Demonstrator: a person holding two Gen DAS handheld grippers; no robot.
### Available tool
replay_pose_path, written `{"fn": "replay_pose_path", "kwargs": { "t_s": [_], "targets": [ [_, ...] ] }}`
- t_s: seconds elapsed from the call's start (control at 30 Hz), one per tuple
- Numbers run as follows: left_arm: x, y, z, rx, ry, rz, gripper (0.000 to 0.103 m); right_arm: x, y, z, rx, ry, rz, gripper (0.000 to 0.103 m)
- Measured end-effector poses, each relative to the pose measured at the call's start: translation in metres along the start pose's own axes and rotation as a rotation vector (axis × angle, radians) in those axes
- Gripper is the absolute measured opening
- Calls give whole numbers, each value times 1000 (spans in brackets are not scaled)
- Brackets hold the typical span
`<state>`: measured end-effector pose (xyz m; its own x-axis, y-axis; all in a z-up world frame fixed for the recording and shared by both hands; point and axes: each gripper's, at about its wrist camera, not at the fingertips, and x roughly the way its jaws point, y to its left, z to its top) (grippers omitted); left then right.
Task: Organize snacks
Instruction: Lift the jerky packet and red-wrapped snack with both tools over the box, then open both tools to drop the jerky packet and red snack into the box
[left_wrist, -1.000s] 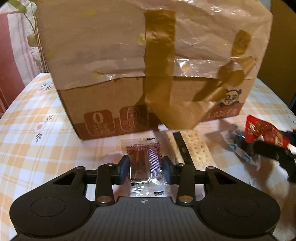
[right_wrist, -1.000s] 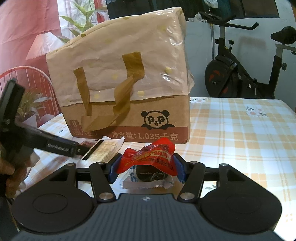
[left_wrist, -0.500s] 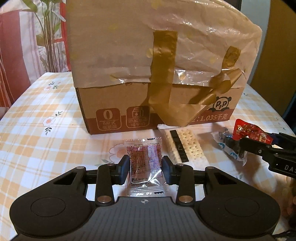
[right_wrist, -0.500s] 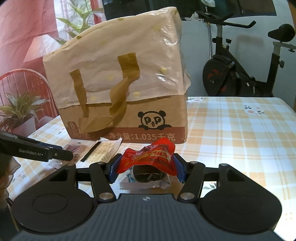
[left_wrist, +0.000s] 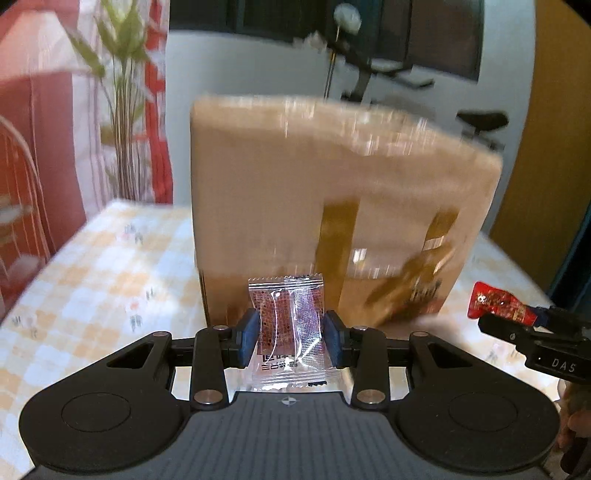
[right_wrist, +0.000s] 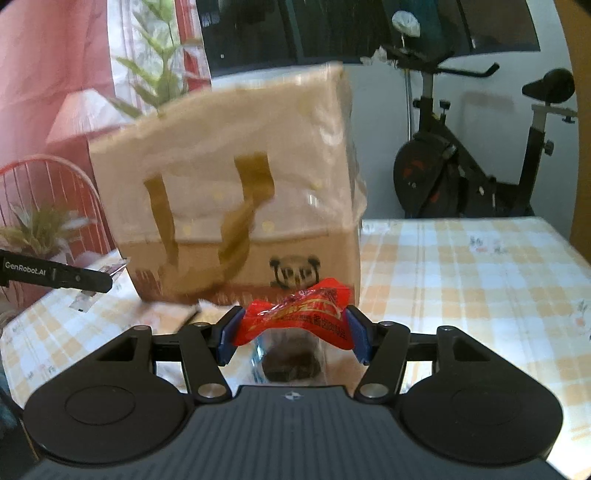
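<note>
Carrying now: two snacks are up off the bench, one in each gripper, both in front of the cardboard box (left_wrist: 343, 206).
Clear packet: the clear snack packet (left_wrist: 288, 328) with a dark red sweet inside stands upright, pinched at both edges by the left gripper (left_wrist: 289, 341); its jaws are clamped on it.
Red packet: the red-topped snack packet (right_wrist: 295, 321) sits across the right gripper (right_wrist: 293, 338), jaws closed on its crumpled sides, something dark showing in the clear lower half.
On the bench: a flat cracker-like packet (right_wrist: 173, 314) lies by the box's foot, blurred.
Step in hand: my read, transport toward the box, pick-ups done.
Next move: likely needs height to clear the box's top edge, then a release; whether the top is open I cannot tell.
Surroundings: checked cloth on the bench (right_wrist: 480, 280), exercise bike (right_wrist: 480, 166) behind.
</note>
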<state>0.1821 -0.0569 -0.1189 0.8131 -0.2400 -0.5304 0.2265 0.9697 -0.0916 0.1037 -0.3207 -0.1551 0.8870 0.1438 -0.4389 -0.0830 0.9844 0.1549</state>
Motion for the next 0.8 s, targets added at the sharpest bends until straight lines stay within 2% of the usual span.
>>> {"fn": "replay_pose_path", "kwargs": {
  "t_s": [0.3,0.5,0.57,0.67,0.8],
  "targets": [
    [-30,-8,51,39,-165,-31,40,-27,21,64,-39,-168,79,61],
    [-32,-10,101,52,-268,-49,40,-26,39,115,-104,-257,150,61],
    [-26,-9,115,55,-283,-51,41,-20,43,134,-127,-273,155,61],
    [-3,-6,133,47,-259,-57,41,-2,48,157,-136,-272,159,61],
    [26,-3,143,31,-196,-46,41,39,45,178,-76,-209,154,61]
  ]
}}
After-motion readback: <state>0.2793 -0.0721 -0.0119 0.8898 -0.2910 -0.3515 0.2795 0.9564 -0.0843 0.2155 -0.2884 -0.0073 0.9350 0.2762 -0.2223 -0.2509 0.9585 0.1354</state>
